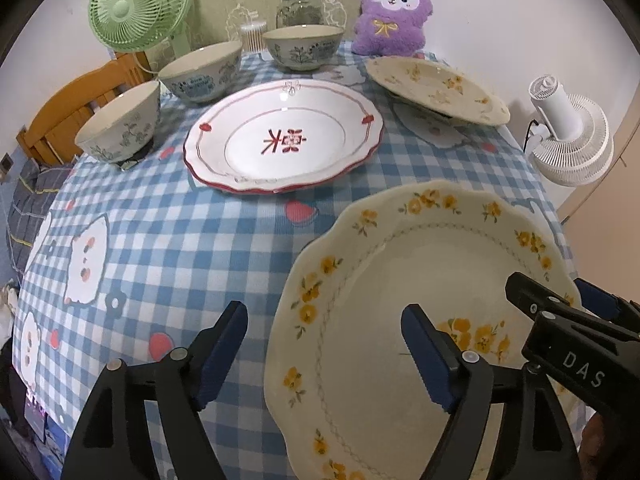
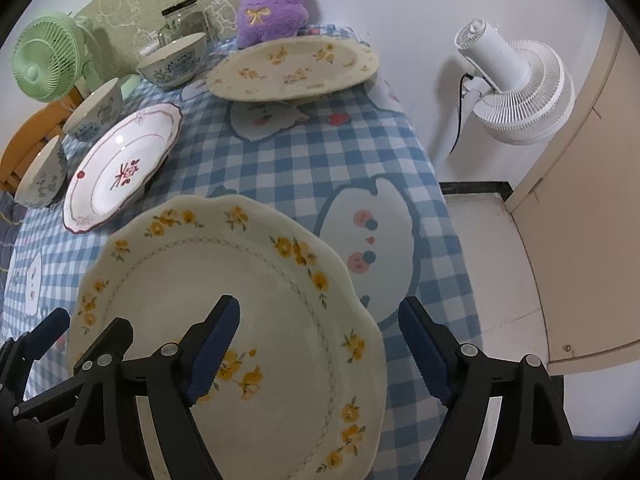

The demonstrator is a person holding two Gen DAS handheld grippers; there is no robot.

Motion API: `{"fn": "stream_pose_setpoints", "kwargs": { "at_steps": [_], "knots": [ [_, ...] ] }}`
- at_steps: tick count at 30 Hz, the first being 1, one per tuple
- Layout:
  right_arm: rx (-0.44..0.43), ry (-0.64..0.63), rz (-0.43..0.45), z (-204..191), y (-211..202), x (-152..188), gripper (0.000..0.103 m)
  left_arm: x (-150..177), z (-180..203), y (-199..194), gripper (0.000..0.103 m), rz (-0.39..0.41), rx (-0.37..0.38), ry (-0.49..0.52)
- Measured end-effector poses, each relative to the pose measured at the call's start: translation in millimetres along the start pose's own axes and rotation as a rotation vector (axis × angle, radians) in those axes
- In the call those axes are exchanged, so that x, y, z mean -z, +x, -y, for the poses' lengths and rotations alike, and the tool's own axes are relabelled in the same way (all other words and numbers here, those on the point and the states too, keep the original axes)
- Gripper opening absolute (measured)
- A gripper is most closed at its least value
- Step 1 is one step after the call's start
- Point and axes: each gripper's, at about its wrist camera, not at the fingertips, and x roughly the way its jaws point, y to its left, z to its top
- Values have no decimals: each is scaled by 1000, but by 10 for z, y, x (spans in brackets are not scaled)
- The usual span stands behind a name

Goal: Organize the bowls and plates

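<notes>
A cream plate with yellow flowers (image 1: 400, 300) (image 2: 240, 304) lies at the near edge of the checked table. My left gripper (image 1: 324, 356) is open, its jaws straddling the plate's left rim. My right gripper (image 2: 320, 352) is open, its jaws straddling the plate's right rim; it also shows in the left wrist view (image 1: 560, 312). A second yellow-flowered plate (image 1: 436, 88) (image 2: 292, 68) rests at the far right. A white plate with red trim (image 1: 284, 136) (image 2: 120, 168) sits on another in the middle. Three blue-patterned bowls (image 1: 120, 124) (image 1: 204, 72) (image 1: 304, 46) stand at the far left.
A green fan (image 1: 136, 4), a glass jar (image 1: 300, 8) and a purple plush toy (image 1: 392, 12) stand at the back. A white fan (image 2: 516, 88) stands off the table's right side. A wooden chair (image 1: 76, 108) is at the left.
</notes>
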Motion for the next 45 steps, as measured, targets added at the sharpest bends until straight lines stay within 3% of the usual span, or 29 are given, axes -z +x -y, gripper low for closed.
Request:
{"fn": "stream_pose_setpoints", "kwargs": {
  "at_steps": [20, 24, 33, 38, 45],
  "knots": [
    [-89, -88, 174, -31, -928, -406, 84, -398, 228, -686, 85, 121, -13, -21],
    [-83, -71, 206, -13, -1115, -465, 84, -461, 293, -882, 85, 179, -48, -9],
    [-49, -35, 271, -48, -1526, -635, 84, -730, 271, -1179, 90, 226, 27, 14],
    [11, -5, 313, -120, -1709, -758, 84, -894, 230, -1328, 94, 285, 17, 30],
    [26, 33, 333, -144, -1799, -934, 84, -1138, 202, -1403, 94, 279, 35, 53]
  ]
}}
